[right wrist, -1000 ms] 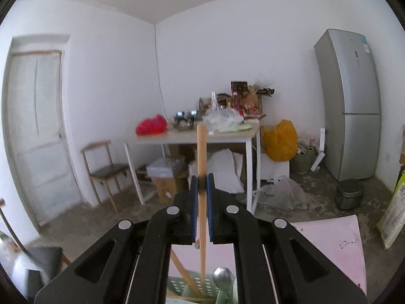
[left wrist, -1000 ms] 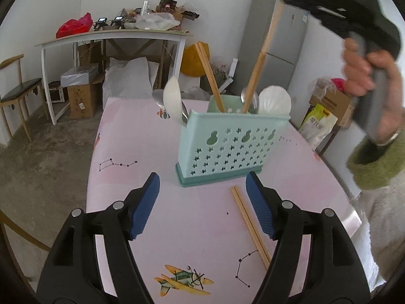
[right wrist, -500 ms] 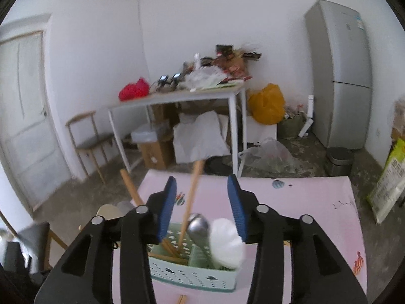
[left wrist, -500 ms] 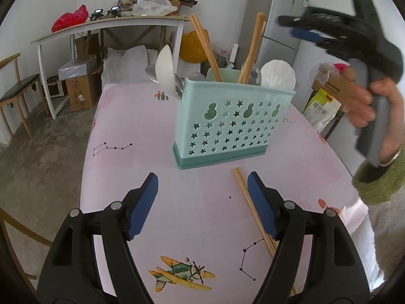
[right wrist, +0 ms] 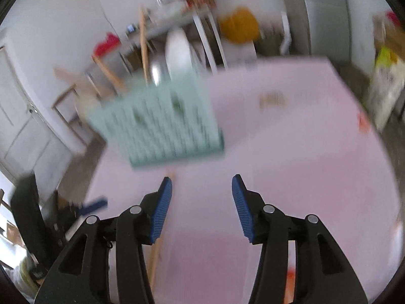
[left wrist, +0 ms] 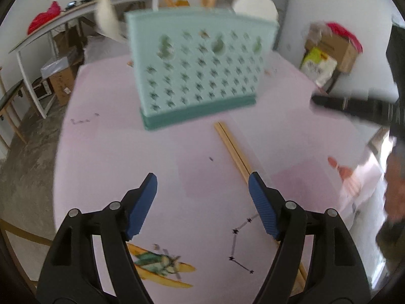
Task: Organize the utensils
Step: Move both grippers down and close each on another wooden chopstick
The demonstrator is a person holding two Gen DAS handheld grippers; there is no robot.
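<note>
On the pink table point(left wrist: 106, 152), just in front of the mint-green utensil holder point(left wrist: 200, 68), lies a pair of wooden chopsticks point(left wrist: 231, 147), side by side and touching, running from the holder's base toward five o'clock in the left wrist view; their near end passes behind the right finger of the left tongs point(left wrist: 202, 202). The left tongs stand wide with nothing between the pads. The right tongs point(right wrist: 202, 205) have just been opening and stand about half apart, empty, with the chopsticks point(right wrist: 158, 250) showing just outside their left finger, toward seven o'clock. The holder already carries upright chopsticks and a pale spoon point(left wrist: 254, 5).

The pair looks light, stiff and thin; smooth wood lying flat on a slick cloth will likely skid or roll apart when nudged; I would pinch both sticks together across their width near the middle, pads low against the table, so they lift level and do not scissor; a grip near one end would probably let them droop or splay.
</note>
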